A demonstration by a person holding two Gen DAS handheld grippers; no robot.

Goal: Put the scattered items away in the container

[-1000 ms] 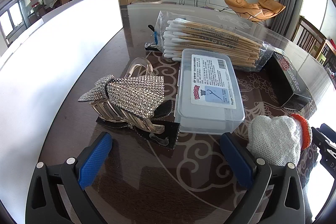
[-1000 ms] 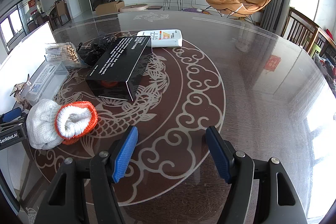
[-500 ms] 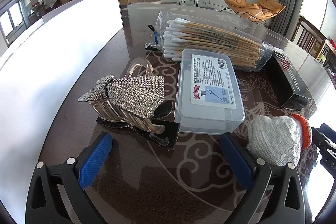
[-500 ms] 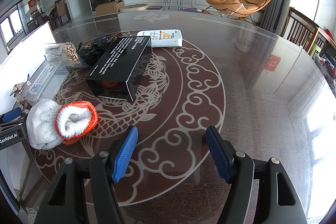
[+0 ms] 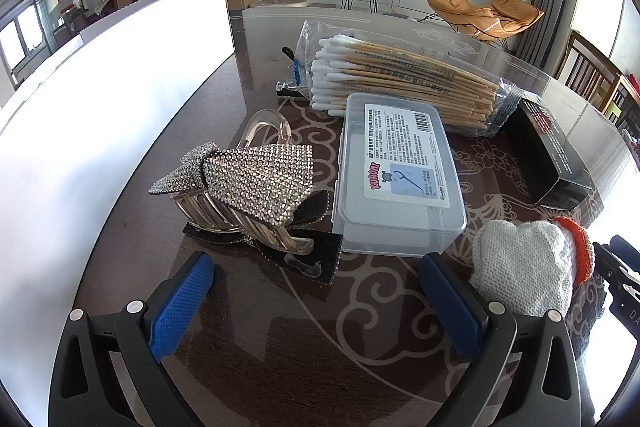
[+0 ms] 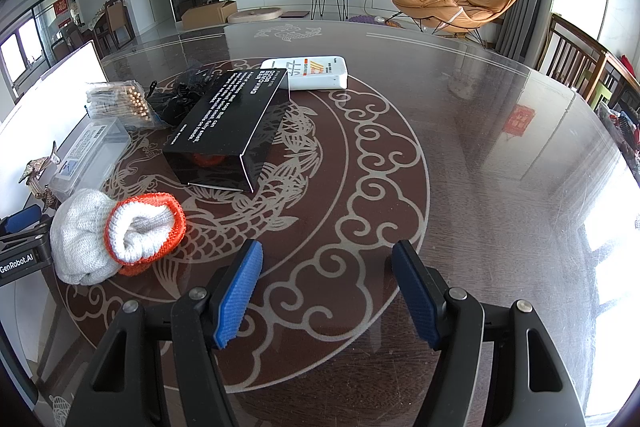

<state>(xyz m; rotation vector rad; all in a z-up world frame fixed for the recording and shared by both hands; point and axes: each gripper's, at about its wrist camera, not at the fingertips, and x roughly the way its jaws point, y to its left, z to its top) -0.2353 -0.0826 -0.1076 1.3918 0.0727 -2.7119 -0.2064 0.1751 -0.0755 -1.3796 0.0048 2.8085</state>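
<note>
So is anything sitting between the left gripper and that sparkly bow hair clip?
Nothing visible. The open left gripper faces the rhinestone bow hair claw clip across bare dark table. The clear plastic lidded box lies just right of the clip, so a wide approach could brush it.

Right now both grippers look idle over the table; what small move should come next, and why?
Probably ease the left gripper forward to the rhinestone hair clip. Both it and the right gripper are open and empty, the clip lies nearest, just ahead of the left's fingers, and the white container stands right beside it.
</note>
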